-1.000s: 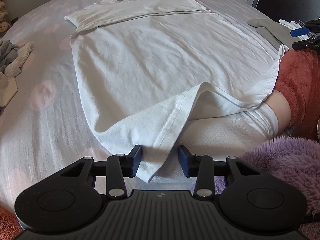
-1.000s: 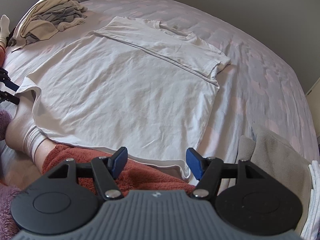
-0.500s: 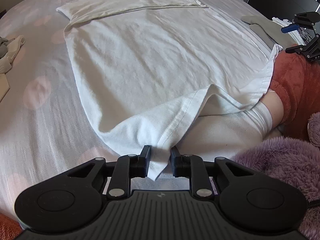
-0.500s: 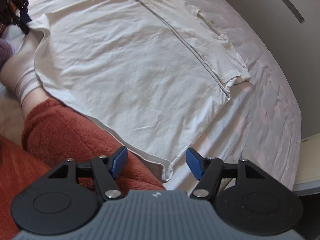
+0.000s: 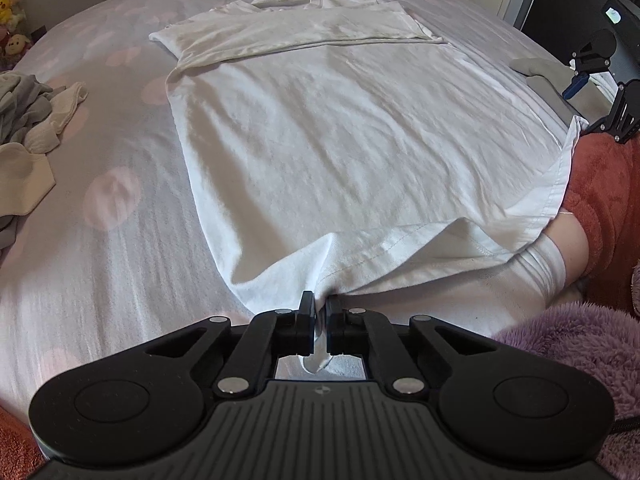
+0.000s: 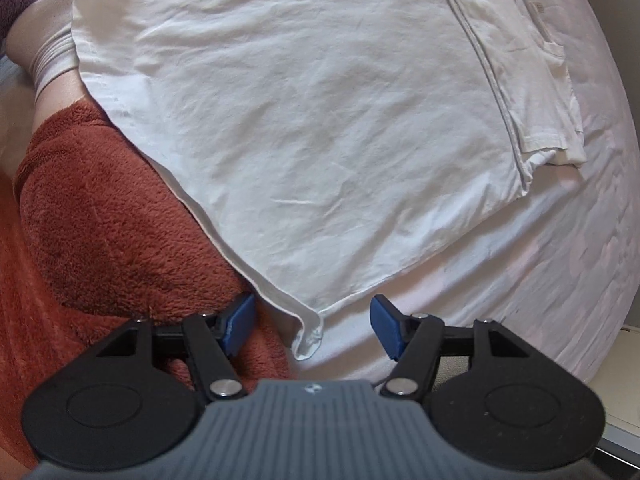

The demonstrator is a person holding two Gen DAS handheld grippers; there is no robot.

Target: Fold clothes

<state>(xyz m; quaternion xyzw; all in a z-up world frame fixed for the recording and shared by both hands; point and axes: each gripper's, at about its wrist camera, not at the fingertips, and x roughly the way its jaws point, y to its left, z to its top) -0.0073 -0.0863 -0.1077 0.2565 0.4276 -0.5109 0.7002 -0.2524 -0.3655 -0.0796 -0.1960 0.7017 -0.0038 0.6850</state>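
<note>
A white T-shirt (image 5: 340, 152) lies flat on the bed, its sleeves folded in across the far end. Its near hem drapes over a person's leg. My left gripper (image 5: 320, 308) is shut on the hem's near left corner, and a bit of white cloth hangs out below the pads. In the right wrist view the same shirt (image 6: 300, 120) fills the frame. My right gripper (image 6: 312, 324) points down over the other bottom corner. Its blue pads stand wide apart and are closing slightly, with the curled corner (image 6: 308, 340) between them, untouched.
The bed sheet (image 5: 100, 240) is pale with pink dots. A heap of grey and cream clothes (image 5: 24, 120) lies at the left. Grey cloth (image 5: 536, 72) sits at the far right. A leg in a white sock (image 5: 540, 260) and rust fleece (image 6: 120, 220) lies under the hem, beside a purple blanket (image 5: 580, 340).
The left jaws closed onto the hem corner. The right gripper rolled, tipped downward and came in low over the shirt's other bottom corner.
</note>
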